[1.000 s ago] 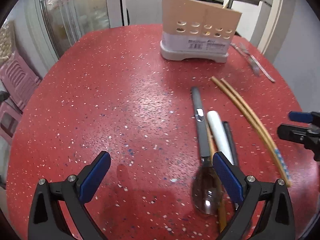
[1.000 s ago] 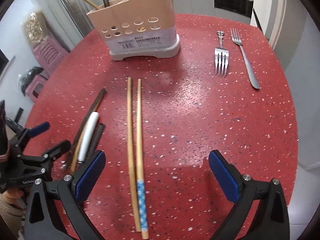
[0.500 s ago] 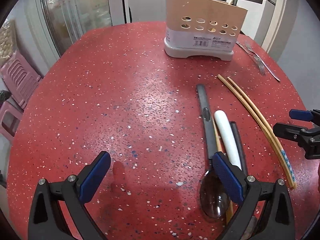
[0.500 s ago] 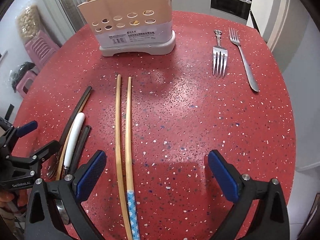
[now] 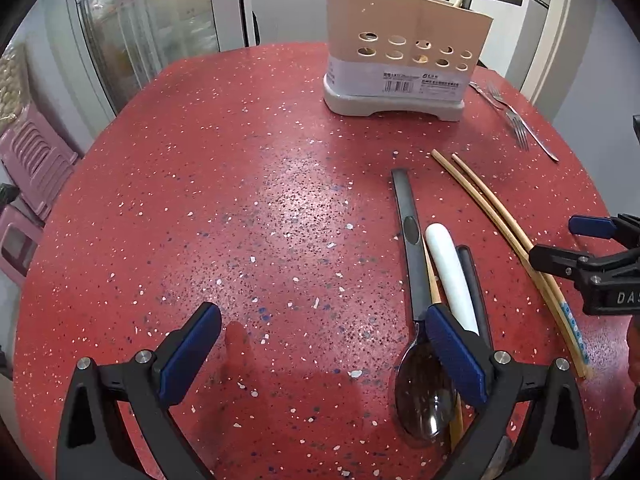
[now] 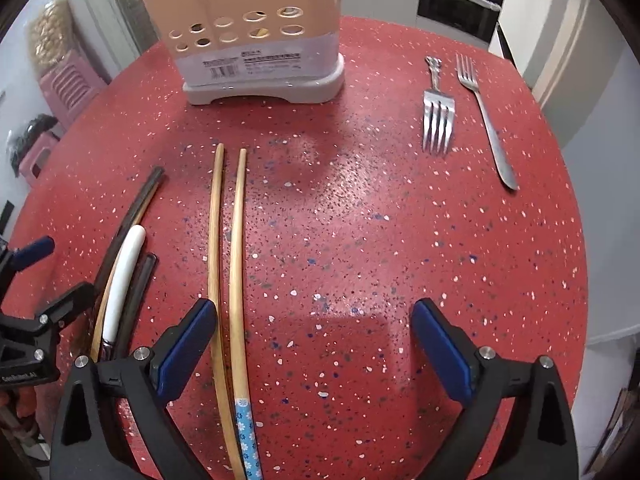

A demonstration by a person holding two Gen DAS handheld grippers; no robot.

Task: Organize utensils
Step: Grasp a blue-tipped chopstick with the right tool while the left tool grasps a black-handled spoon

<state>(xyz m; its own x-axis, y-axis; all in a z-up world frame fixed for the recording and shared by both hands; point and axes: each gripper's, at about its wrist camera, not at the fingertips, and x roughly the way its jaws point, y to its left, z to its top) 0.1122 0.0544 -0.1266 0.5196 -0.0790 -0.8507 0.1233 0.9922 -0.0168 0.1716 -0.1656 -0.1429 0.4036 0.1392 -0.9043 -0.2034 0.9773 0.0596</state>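
A beige utensil holder (image 5: 404, 68) (image 6: 256, 44) stands at the far side of the red speckled table (image 5: 240, 220). A dark-handled spoon (image 5: 416, 304), a white-handled utensil (image 5: 450, 276) and dark sticks lie bunched at my left gripper's right finger. Two bamboo chopsticks (image 6: 230, 264) (image 5: 504, 236) lie just inside my right gripper's left finger. Two steel forks (image 6: 440, 116) (image 6: 486, 120) lie at the far right. My left gripper (image 5: 320, 340) is open and empty above the table. My right gripper (image 6: 314, 336) is open and empty.
Pink plastic stools (image 5: 28, 168) stand on the floor left of the table. A glass door (image 5: 152, 28) and a kitchen counter are behind it. The table edge curves close on the right (image 6: 576, 240). The holder holds several utensils.
Both grippers have moved forward toward the holder, which looks larger now. The chopsticks now sit beside the right gripper's left finger. Both grippers stayed open.
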